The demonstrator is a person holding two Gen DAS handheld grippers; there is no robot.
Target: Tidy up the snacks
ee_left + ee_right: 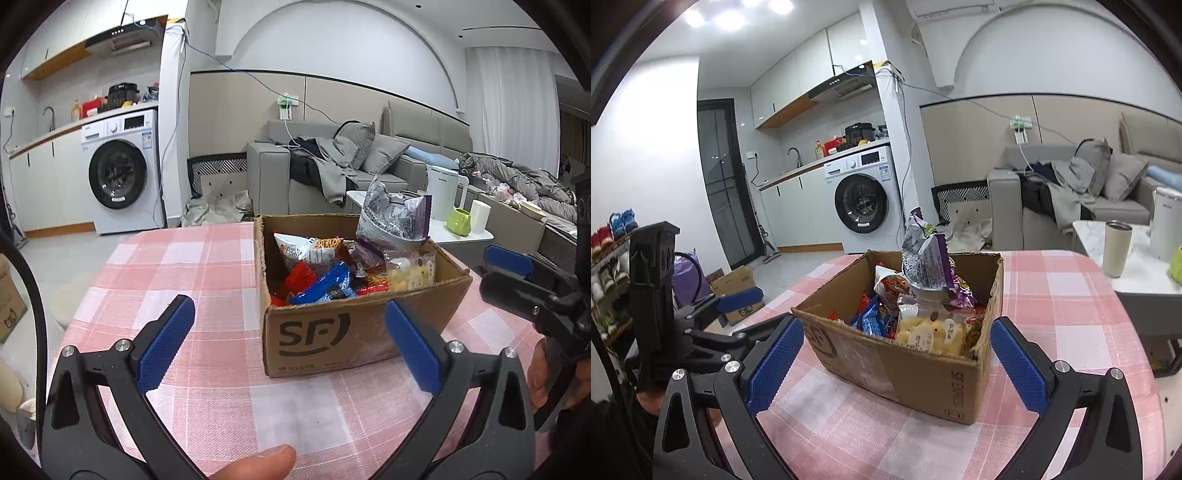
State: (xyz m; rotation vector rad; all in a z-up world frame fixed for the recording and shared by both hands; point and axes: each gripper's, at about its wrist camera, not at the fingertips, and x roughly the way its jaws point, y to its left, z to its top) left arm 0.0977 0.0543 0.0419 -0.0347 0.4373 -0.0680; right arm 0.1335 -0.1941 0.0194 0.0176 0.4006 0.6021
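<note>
both grippers, left (290,345) and right (897,363), gape empty before cardboard box (332,336); best pinch the upright grey bag (393,218) high, lift straight.

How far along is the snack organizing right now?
Looks nearly finished: the snack packets all sit inside the brown cardboard box on the pink checked tablecloth, with none loose on it. Nothing is in hand; left gripper and right gripper are open. Possibly left: the tall purple-grey bag sticking up.
</note>
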